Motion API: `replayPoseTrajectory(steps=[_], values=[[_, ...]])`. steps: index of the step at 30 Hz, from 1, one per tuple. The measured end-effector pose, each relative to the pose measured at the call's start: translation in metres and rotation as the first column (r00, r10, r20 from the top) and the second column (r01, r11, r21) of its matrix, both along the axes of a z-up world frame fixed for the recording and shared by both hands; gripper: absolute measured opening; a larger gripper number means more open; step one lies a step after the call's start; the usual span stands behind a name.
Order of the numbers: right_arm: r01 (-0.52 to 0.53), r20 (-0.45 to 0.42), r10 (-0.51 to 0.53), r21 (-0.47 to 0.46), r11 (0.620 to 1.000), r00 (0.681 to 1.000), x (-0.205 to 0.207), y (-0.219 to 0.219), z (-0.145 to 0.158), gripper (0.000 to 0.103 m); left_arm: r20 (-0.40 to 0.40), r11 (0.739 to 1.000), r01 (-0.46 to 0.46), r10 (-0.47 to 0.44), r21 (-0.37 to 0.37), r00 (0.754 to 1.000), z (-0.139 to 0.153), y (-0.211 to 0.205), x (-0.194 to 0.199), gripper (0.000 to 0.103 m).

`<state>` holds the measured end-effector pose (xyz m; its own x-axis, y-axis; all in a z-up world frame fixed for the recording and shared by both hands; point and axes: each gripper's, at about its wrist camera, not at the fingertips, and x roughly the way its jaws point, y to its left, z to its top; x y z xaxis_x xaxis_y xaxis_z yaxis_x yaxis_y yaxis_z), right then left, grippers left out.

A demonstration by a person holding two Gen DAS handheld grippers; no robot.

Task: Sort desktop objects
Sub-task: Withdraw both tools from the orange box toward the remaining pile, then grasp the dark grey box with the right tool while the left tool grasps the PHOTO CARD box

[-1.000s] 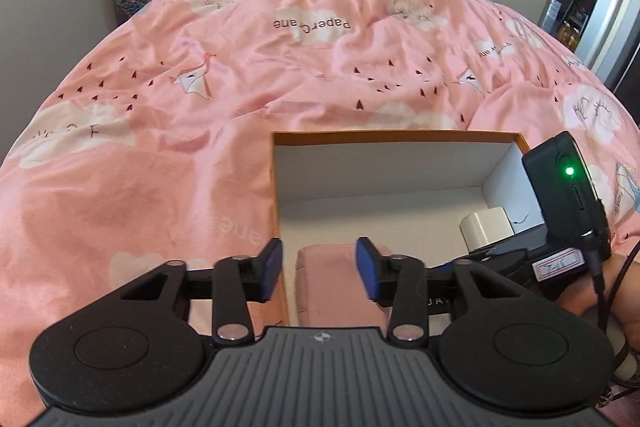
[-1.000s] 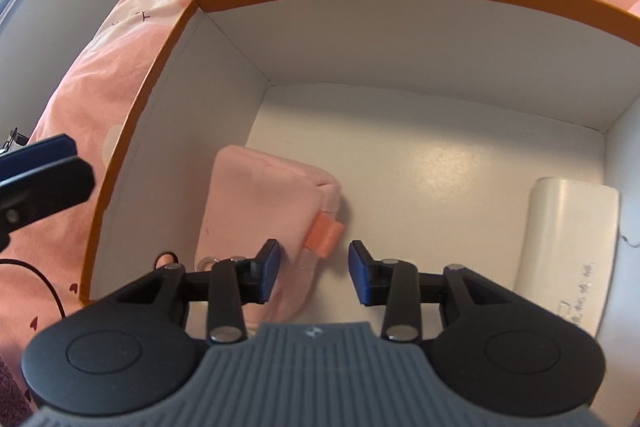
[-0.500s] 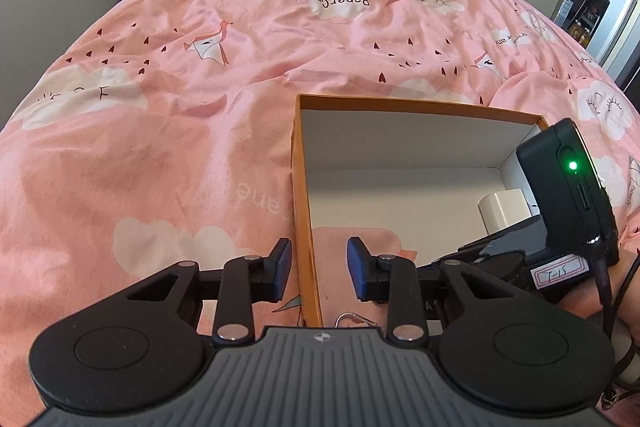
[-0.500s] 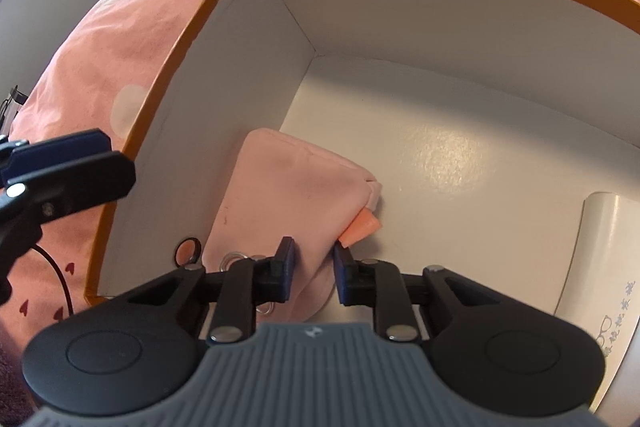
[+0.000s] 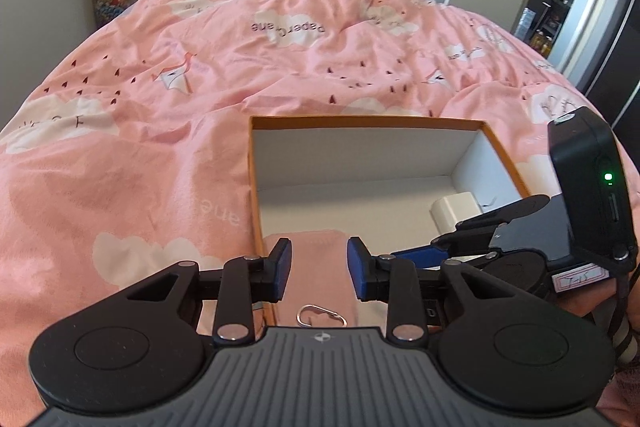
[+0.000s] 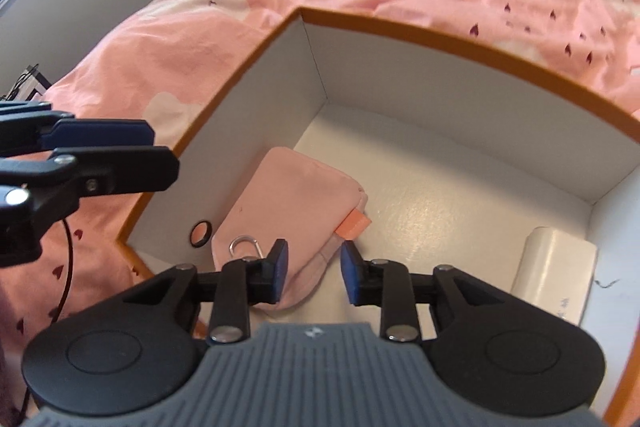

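Down by the box's (image 6: 460,39) left wall, right gripper (image 6: 310,273) just let the pink pouch (image 6: 296,203) go, jaws opening around nothing, so that one's sorted; left gripper (image 5: 318,273) sits narrow and empty.

Both grippers point steeply down, side by side. The left gripper (image 5: 319,269) has its blue pads parted with nothing pinched, while the right gripper (image 6: 313,271), at its 3 o'clock, is opening its jaws.

black tongs (image 5: 319,269), blue pads, silver screws
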<state>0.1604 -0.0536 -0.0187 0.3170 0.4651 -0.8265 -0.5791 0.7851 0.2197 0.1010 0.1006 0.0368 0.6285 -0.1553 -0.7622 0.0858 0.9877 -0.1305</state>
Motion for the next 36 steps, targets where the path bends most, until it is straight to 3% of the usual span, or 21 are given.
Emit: replayPoseTrajectory(steps=[4,11,16,24,29,31,32,34,36], values=[[0.009,0.042,-0.011,0.055,0.998,0.999,-0.025,-0.026,0.014,0.033,0.033,0.998,0.054,-0.055,0.022,0.998,0.004,-0.01,-0.022,0.035],[0.01,0.113,-0.026,0.14,0.99,0.993,-0.075,-0.065,0.029,0.035,0.021,0.985,0.157,-0.159,0.077,0.987,0.008,-0.019,-0.061,0.035],[-0.018,0.096,0.002,0.166,0.986,0.995,-0.103,-0.066,0.029,0.036,-0.046,0.94,0.292,-0.289,0.178,0.956,0.005,-0.027,-0.089,0.035],[-0.122,0.074,0.11,0.188,0.975,0.991,-0.141,-0.051,0.016,0.047,-0.215,0.792,0.524,-0.479,0.314,0.851,-0.015,-0.043,-0.137,0.036],[-0.221,0.096,0.21,0.13,0.966,0.973,-0.156,-0.034,0.006,0.062,-0.344,0.678,0.622,-0.519,0.391,0.782,-0.041,-0.046,-0.156,0.037],[-0.237,0.084,0.227,0.131,0.963,0.97,-0.153,-0.03,0.002,0.065,-0.383,0.628,0.655,-0.531,0.421,0.756,-0.049,-0.048,-0.16,0.042],[-0.244,0.074,0.236,0.13,0.961,0.969,-0.151,-0.028,-0.001,0.066,-0.402,0.599,0.675,-0.542,0.431,0.738,-0.052,-0.05,-0.161,0.05],[-0.255,0.07,0.248,0.122,0.959,0.966,-0.149,-0.026,-0.005,0.071,-0.43,0.538,0.712,-0.568,0.452,0.702,-0.057,-0.053,-0.165,0.05],[-0.261,0.075,0.254,0.112,0.959,0.964,-0.148,-0.023,-0.009,0.074,-0.454,0.496,0.738,-0.583,0.458,0.674,-0.061,-0.055,-0.165,0.051]])
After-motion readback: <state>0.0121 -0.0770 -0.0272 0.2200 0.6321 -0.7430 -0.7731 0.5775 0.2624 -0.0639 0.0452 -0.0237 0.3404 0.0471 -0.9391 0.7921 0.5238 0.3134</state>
